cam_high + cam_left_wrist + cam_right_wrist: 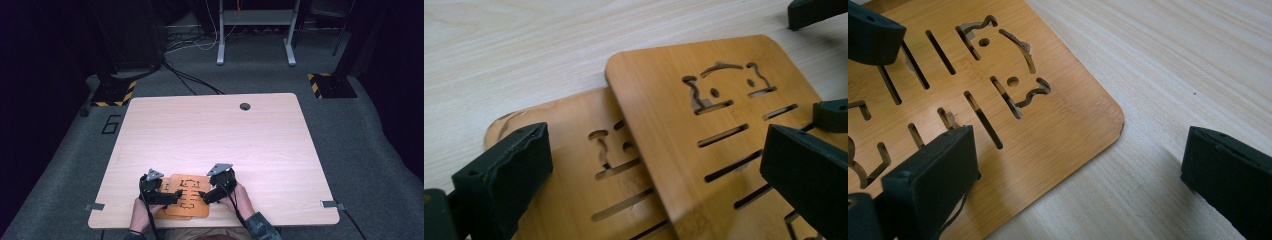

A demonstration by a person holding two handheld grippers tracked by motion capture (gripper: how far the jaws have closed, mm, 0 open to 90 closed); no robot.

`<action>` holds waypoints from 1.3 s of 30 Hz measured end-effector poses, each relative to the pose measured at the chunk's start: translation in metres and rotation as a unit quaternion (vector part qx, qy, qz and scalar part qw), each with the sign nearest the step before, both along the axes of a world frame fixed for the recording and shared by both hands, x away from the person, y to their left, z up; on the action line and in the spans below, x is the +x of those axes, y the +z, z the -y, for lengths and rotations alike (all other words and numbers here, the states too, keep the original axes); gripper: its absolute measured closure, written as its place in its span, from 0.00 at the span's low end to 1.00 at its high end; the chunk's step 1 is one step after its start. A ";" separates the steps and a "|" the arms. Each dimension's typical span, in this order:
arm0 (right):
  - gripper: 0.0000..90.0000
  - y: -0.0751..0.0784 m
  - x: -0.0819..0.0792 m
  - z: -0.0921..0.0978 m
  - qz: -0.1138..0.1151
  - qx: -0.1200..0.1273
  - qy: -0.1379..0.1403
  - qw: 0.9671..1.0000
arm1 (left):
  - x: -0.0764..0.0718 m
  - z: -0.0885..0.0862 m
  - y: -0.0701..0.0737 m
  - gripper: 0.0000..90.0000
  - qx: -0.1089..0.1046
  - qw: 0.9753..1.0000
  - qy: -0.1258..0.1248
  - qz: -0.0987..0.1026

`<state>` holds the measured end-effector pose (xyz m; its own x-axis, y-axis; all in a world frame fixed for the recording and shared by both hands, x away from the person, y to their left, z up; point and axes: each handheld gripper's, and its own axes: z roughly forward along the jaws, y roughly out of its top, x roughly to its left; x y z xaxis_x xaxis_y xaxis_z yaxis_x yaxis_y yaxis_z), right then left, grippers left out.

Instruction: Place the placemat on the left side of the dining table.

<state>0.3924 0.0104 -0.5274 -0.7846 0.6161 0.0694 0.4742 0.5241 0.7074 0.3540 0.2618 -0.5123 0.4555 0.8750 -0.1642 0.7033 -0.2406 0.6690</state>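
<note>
Two bamboo boards (186,196) are lying stacked at the table's (210,130) near edge. Both jaws are standing apart: left gripper (159,192) straddling the boards, right gripper (212,189) straddling the top board's (704,135) corner. Closing risks sliding it askew. The left gripper view is revealing the lower board (589,165).

Smooth bamboo boards (659,120); pale matt wood-grain table (210,130); matt black tool jaws.

A lab or test room is suggested: a bare table (210,135) is set on grey carpet (65,165), hazard-striped stand bases (112,93) are placed at 11 and 1 o'clock, and cables (190,80) are trailed at 12.
</note>
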 end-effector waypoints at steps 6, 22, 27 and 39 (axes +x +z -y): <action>0.01 0.000 0.000 0.000 0.002 0.000 0.001 1.000 | 0.000 0.010 0.000 0.02 0.004 1.000 -0.016 0.000; 0.01 0.000 0.000 0.000 0.002 0.001 0.000 1.000 | 0.001 0.009 0.004 0.21 -0.028 0.999 -0.017 -0.005; 0.01 0.000 0.000 0.001 0.001 0.001 -0.002 1.000 | 0.001 0.009 0.004 0.23 -0.031 0.999 -0.013 -0.001; 0.01 0.000 0.000 0.002 0.002 0.000 -0.002 1.000 | 0.000 0.007 0.010 0.33 -0.040 0.999 -0.004 0.001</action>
